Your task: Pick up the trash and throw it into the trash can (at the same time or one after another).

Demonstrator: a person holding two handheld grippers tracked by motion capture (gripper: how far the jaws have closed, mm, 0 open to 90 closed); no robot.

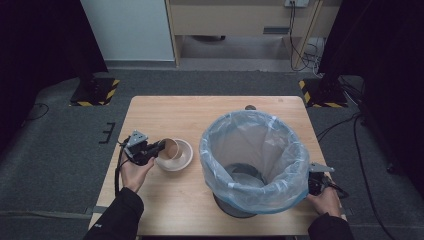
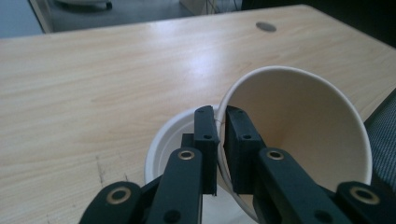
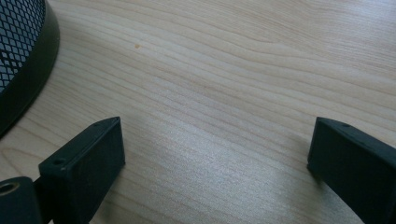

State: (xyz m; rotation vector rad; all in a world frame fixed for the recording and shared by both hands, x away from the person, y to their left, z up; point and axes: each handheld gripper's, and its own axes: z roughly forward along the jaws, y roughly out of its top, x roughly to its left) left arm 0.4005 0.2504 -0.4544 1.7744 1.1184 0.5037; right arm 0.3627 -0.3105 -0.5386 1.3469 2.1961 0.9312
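A paper cup (image 1: 169, 148) (image 2: 299, 126) lies tilted on its side over a white bowl (image 1: 180, 156) (image 2: 161, 147) left of the table's middle. My left gripper (image 1: 159, 147) (image 2: 220, 135) is shut on the cup's rim, one jaw inside the cup and one outside. A black mesh bin lined with a pale blue plastic bag (image 1: 254, 155) stands right of the bowl. Beside the bin's base (image 3: 25, 79), at the table's front right, my right gripper (image 1: 316, 181) (image 3: 215, 154) is low over bare wood, jaws wide apart and holding nothing.
The wooden table (image 1: 165, 112) has bare room behind the bowl and at its front left. A small round grommet (image 1: 250, 107) (image 2: 265, 26) is set in near the far edge. Grey carpet surrounds the table, with stand bases and cables beyond.
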